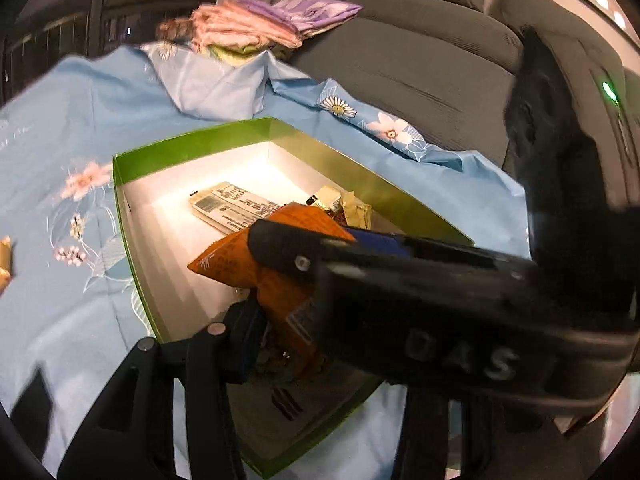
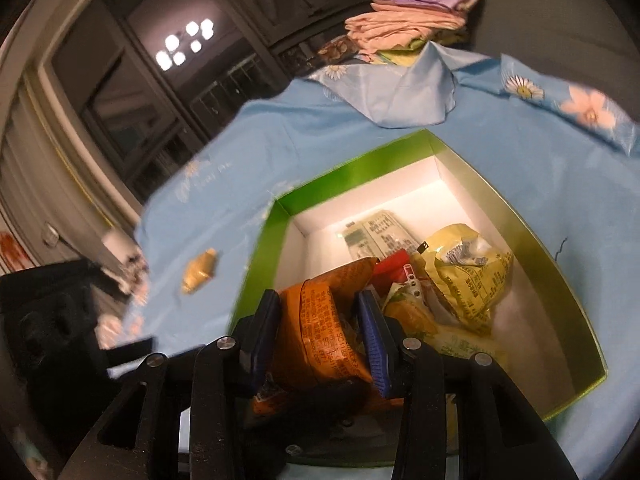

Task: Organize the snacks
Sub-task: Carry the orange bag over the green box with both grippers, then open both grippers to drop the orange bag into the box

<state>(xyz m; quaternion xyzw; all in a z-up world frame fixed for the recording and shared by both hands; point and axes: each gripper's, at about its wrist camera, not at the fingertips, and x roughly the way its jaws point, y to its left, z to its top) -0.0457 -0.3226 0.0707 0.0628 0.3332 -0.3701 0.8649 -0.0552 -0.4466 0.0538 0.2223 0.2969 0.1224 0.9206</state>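
An orange snack packet point(image 2: 320, 320) hangs just over the near end of an open green box point(image 2: 352, 160) with a white inside. My right gripper point(image 2: 318, 312) is shut on it, blue pads point(image 2: 372, 332) pressing both sides. In the left wrist view the right gripper point(image 1: 280, 252) crosses from the right, clamped on the orange packet point(image 1: 240, 256). My left gripper point(image 1: 296, 320) holds the packet's lower end; one pad point(image 1: 248, 336) lies against it, the other finger is hidden. The green box point(image 1: 192, 144) holds a white labelled packet point(image 1: 228, 204) and yellow wrappers point(image 1: 352, 208).
A yellow-green bag point(image 2: 468, 272) and a red item point(image 2: 394, 264) lie in the box. A gold wrapped sweet point(image 2: 200, 270) sits on the blue flowered cloth point(image 2: 520, 152) to the box's left. Folded cloths point(image 1: 248, 28) and a grey sofa point(image 1: 420, 60) stand behind.
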